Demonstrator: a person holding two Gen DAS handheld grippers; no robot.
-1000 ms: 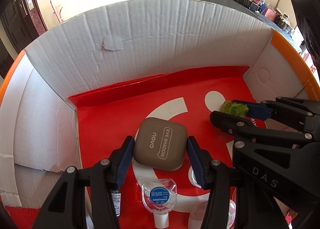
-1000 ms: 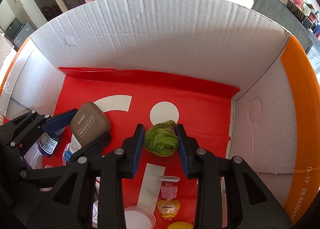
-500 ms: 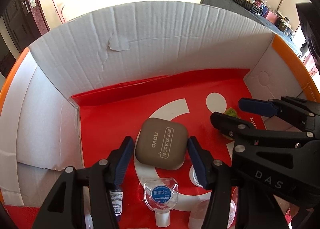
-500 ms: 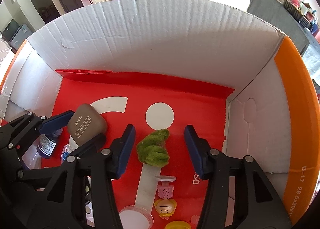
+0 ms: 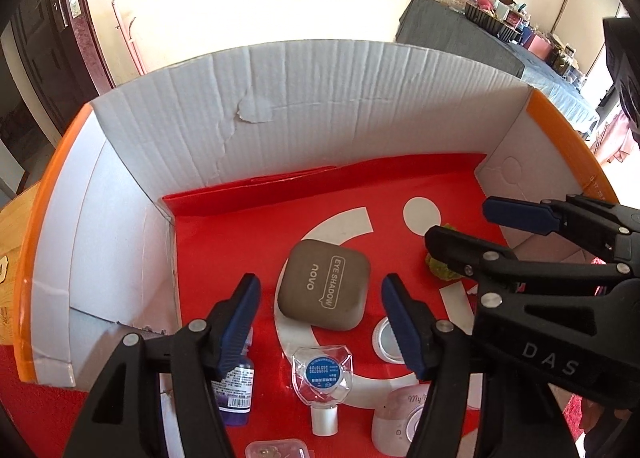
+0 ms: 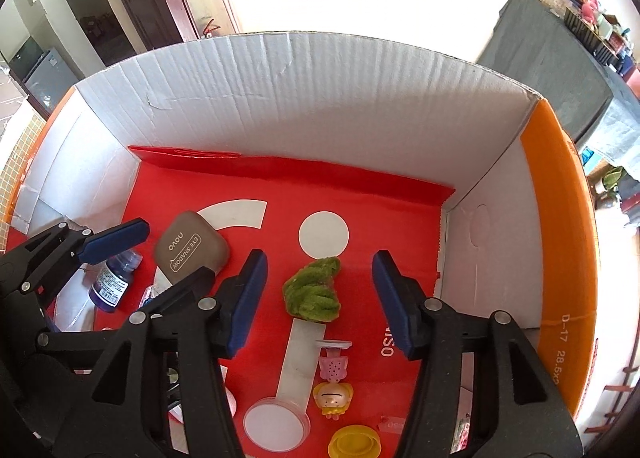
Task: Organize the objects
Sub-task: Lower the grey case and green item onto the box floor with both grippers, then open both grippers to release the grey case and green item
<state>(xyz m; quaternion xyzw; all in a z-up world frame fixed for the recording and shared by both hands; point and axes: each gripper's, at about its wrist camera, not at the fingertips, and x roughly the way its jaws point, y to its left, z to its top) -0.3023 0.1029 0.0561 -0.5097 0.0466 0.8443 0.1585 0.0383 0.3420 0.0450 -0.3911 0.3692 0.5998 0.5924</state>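
Left gripper (image 5: pixel 320 314) jaws opening, eyeshadow case (image 5: pixel 324 284) lain free between pads on box (image 5: pixel 280 105) floor. Right gripper (image 6: pixel 318 298) jaws opening, green tuft (image 6: pixel 314 292) released between pads, untouched.

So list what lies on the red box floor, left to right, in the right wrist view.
Purple bottle → brown eye shadow case → green fuzzy clump, lying loose between the opening pads of the right gripper.
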